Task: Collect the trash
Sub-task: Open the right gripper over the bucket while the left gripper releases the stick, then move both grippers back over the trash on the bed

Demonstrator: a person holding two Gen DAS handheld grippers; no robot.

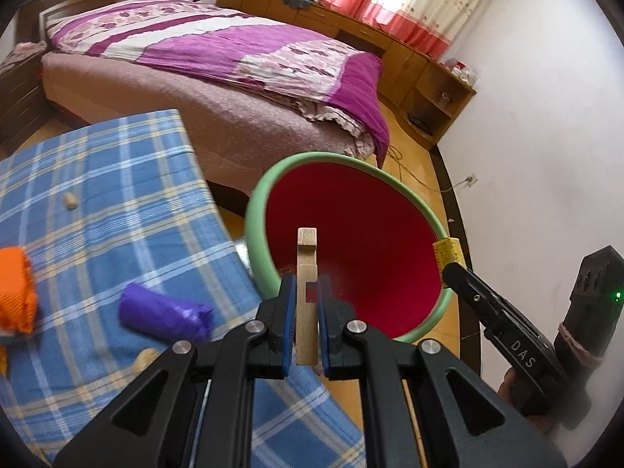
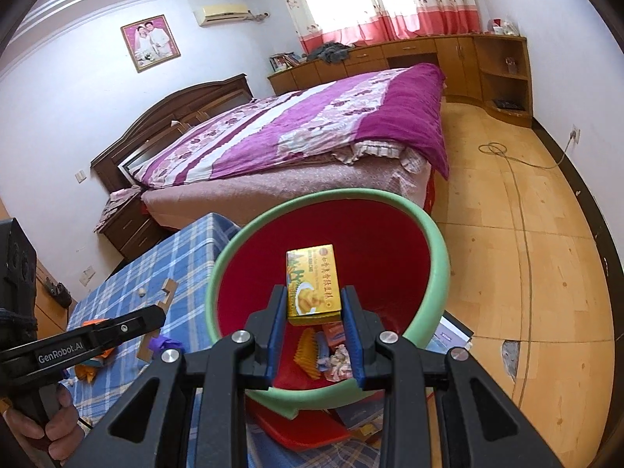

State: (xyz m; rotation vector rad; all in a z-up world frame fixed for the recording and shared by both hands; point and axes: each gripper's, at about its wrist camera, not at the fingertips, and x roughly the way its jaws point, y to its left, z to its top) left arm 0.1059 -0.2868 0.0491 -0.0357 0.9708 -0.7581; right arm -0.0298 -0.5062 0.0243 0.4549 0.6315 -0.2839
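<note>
My left gripper (image 1: 306, 279) is shut on a notched wooden strip (image 1: 306, 249), which stands upright over the near rim of a red bin with a green rim (image 1: 257, 210). My right gripper (image 2: 314, 292) is shut on a yellow snack box (image 2: 310, 269) over the bin's (image 2: 440, 257) mouth. Wrappers and an orange ridged piece (image 2: 306, 351) lie in the bin's bottom. On the blue plaid tablecloth (image 1: 117, 195) lie a purple wad (image 1: 163, 314), an orange cloth item (image 1: 15, 292) and a peanut shell (image 1: 70, 201). The left wrist view shows the right gripper (image 1: 452, 269) with the box (image 1: 448, 251) at the bin's right edge.
A bed with a purple quilt (image 2: 312, 132) stands beyond the table and bin. Wooden floor (image 2: 526, 273) with a cable (image 2: 518, 195) runs to the right. A red flat piece (image 2: 304, 429) and papers lie under the bin. Cabinets (image 2: 448, 54) line the far wall.
</note>
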